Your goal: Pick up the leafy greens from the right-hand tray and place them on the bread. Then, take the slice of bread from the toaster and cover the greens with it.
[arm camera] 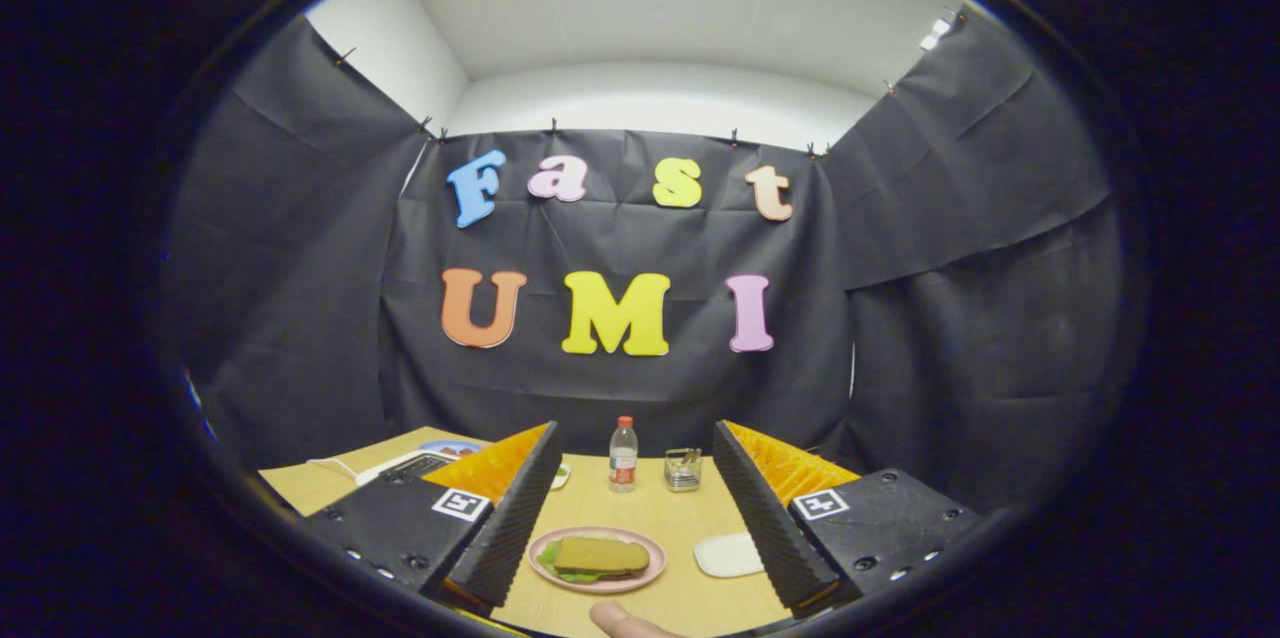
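**Inspector A:** We record the gripper [632, 508] with its jaws released and spread wide, nothing between the fingers [520, 508]. It hovers above the table [690, 508], looking forward and a little down.

**Inspector B:** And the task's things?

**A:** The plate [597, 559] sits between the two fingers, toward the left one, at about 6 o'clock from the midpoint of the jaws. On it a bread slice [602, 554] lies over the greens [562, 565], which peek out at its 8 o'clock edge. We judge that both placing steps are done, since the top slice already covers the leaves.

**B:** The axis of the slice?

**A:** Its long axis runs 9 to 3 o'clock, across the line of the fingers. Any further move toward it would be a drop straight down and slightly left; the left finger is the nearer one.

**B:** What else is on the table?

**A:** A white tray [729, 554] lies at 3 o'clock from the plate, just inside the right finger, and looks empty. A bottle [623, 454] and a small glass holder [683, 469] stand beyond the fingers at 12 o'clock.

**B:** What can we not settle?

**A:** The toaster: a dark and white appliance [415, 465] at 10 o'clock is mostly hidden by the left finger, and we cannot say what it is. A fingertip [625, 621] shows at 6 o'clock, cut off. Whether a lower slice lies under the greens is hidden.
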### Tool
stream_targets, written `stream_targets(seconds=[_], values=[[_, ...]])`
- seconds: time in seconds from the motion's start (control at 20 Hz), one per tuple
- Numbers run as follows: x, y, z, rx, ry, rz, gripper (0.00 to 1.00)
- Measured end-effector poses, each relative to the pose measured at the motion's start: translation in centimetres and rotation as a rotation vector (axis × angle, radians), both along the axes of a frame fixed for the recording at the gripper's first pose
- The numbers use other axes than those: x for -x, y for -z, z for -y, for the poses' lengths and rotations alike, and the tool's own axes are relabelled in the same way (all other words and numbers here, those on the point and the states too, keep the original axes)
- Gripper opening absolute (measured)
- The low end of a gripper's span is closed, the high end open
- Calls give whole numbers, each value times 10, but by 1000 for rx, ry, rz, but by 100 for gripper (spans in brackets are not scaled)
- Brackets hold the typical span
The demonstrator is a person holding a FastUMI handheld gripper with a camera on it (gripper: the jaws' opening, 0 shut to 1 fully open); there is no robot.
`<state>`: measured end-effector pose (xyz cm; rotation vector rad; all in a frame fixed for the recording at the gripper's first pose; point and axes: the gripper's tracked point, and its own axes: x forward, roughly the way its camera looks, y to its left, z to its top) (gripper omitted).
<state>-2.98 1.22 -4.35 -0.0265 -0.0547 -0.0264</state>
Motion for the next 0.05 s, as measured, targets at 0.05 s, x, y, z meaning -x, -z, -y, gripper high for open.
stream_targets(seconds=[0.05], values=[[-1,3,-4,2,-10,-6,94]])
